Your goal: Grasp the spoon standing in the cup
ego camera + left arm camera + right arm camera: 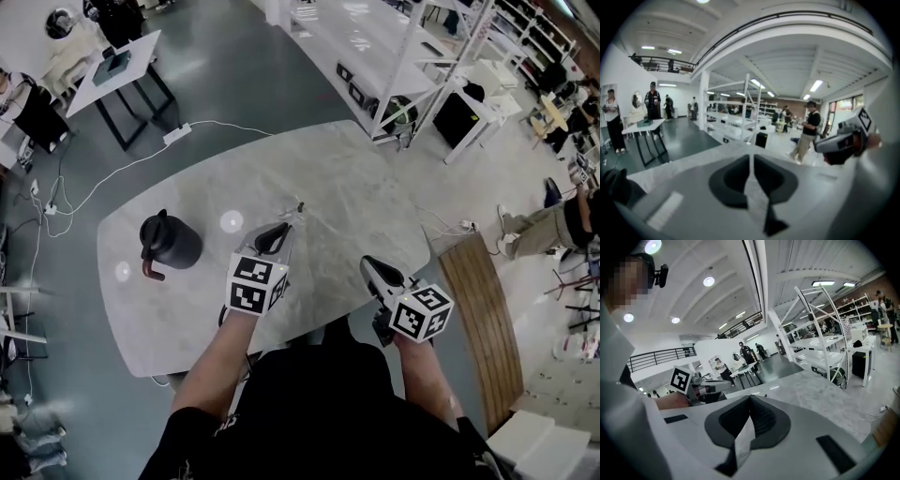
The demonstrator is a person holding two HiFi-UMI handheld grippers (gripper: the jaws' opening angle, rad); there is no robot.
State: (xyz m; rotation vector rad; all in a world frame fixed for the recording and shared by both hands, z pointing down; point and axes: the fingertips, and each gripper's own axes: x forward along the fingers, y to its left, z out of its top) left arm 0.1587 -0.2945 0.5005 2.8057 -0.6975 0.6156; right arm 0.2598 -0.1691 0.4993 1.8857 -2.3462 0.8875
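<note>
Spoon's dark handle (159,218) pokes up from the black round cup (176,246) on the grey marble table (337,178), well apart from both grippers, off beyond the left one. The left gripper (298,211) has its jaws a sliver apart with nothing between them; the right gripper (367,265) is closed and empty.

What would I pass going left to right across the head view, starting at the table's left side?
dark cup → left tongs → right tongs → curved wooden bench
</note>
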